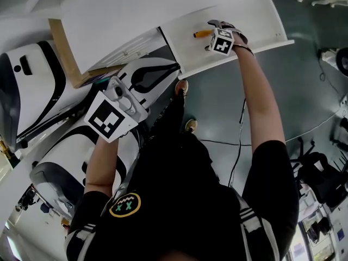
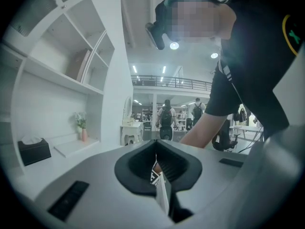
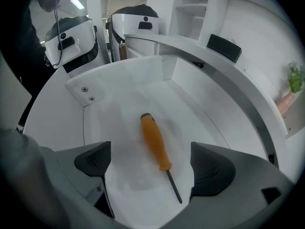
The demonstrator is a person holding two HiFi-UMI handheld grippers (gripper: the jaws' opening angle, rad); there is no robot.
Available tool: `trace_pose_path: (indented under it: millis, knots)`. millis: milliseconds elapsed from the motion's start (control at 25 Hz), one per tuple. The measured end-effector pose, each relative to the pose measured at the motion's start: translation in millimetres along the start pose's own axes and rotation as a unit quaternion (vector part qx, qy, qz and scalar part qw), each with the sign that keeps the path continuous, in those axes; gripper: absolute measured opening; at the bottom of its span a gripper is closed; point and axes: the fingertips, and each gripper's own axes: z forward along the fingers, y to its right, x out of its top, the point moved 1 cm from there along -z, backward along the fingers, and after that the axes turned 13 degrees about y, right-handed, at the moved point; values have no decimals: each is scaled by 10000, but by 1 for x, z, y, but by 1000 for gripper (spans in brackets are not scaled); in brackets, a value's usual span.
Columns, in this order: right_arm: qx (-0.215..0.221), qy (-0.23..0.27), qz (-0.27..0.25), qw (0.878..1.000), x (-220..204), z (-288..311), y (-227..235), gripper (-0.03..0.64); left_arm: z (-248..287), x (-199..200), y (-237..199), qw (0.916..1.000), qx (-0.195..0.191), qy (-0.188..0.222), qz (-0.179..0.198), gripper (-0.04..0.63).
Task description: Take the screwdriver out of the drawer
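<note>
- A white cabinet (image 1: 163, 4) fills the top of the head view, with its drawer (image 1: 255, 26) pulled out open below it.
- A person in a black shirt (image 1: 179, 200) stands over it, both arms stretched forward.
- The left gripper (image 1: 120, 97) is held well apart from the drawer, out to the left. In the left gripper view (image 2: 157, 168) its tongs stand together, with only a sliver between the dark pads.
- The right gripper (image 1: 217, 31) points down into the drawer. Its tongs (image 3: 152, 165) stand wide apart and touch nothing.
- The screwdriver (image 3: 155, 147), with an orange handle and a dark shaft, lies flat on the white drawer floor between the two right pads. In the head view it shows just left of the right gripper (image 1: 202, 33).
</note>
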Motion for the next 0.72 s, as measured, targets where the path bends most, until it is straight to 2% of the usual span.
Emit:
trace_pose_path:
  millis: [80, 160, 360, 480, 720]
  knots:
    - [-52, -29, -20, 10000, -3, 4, 6, 508, 0, -1, -2, 10000, 13, -12, -16, 20]
    - [-88, -41, -23, 10000, -8, 8, 11, 430, 0, -3, -4, 10000, 14, -5, -23, 20]
    - [143, -18, 219, 9997, -10, 11, 14, 436, -6, -7, -9, 10000, 25, -34, -82, 20]
    - [326, 38, 365, 9988, -8, 11, 10, 397, -9, -9, -11, 9999, 29, -52, -102, 20]
    - [422, 28, 440, 9981, -10, 9, 8, 394, -11, -11, -13, 9999, 28, -33, -153, 20]
